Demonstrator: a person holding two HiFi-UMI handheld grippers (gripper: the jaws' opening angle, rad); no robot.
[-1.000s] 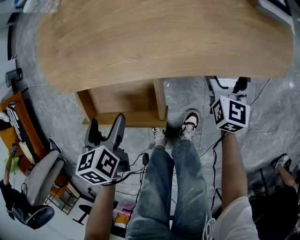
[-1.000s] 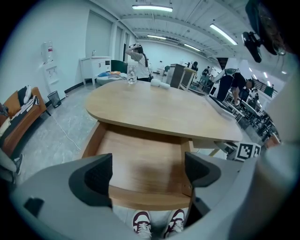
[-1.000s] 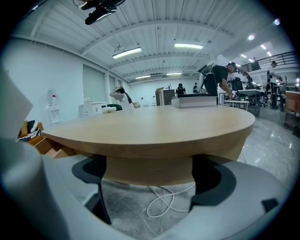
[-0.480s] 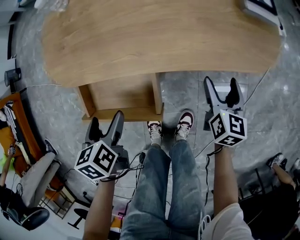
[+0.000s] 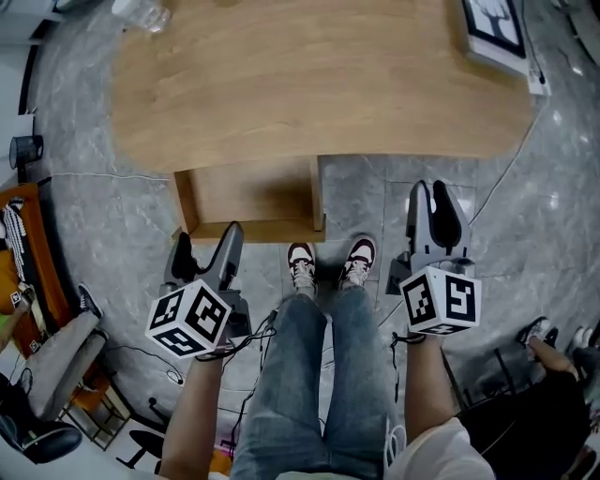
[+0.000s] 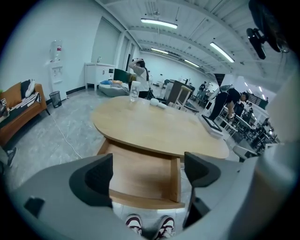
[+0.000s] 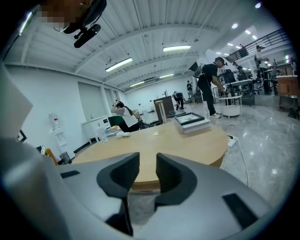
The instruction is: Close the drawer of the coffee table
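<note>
The wooden coffee table (image 5: 309, 84) fills the top of the head view. Its drawer (image 5: 248, 199) stands pulled out from under the near edge, with nothing in it. My left gripper (image 5: 206, 246) hovers just in front of the drawer's left front corner, open and holding nothing. In the left gripper view the drawer (image 6: 136, 161) lies between and beyond the left gripper (image 6: 147, 172). My right gripper (image 5: 431, 195) is right of the drawer over the floor; its jaws are closing to a narrow gap with nothing between them. The right gripper (image 7: 147, 173) looks level across the table top (image 7: 178, 140).
The person's two sneakers (image 5: 328, 262) stand just in front of the drawer. A black framed box (image 5: 492, 28) lies at the table's far right, a clear bottle (image 5: 141, 14) at its far left. Cables cross the grey floor. An orange sofa (image 5: 19, 244) and a chair (image 5: 56, 366) stand at left.
Both grippers have risen and drawn back from the table, the right one much more. The right jaws have narrowed from wide to a slim gap. The drawer stays pulled out.
</note>
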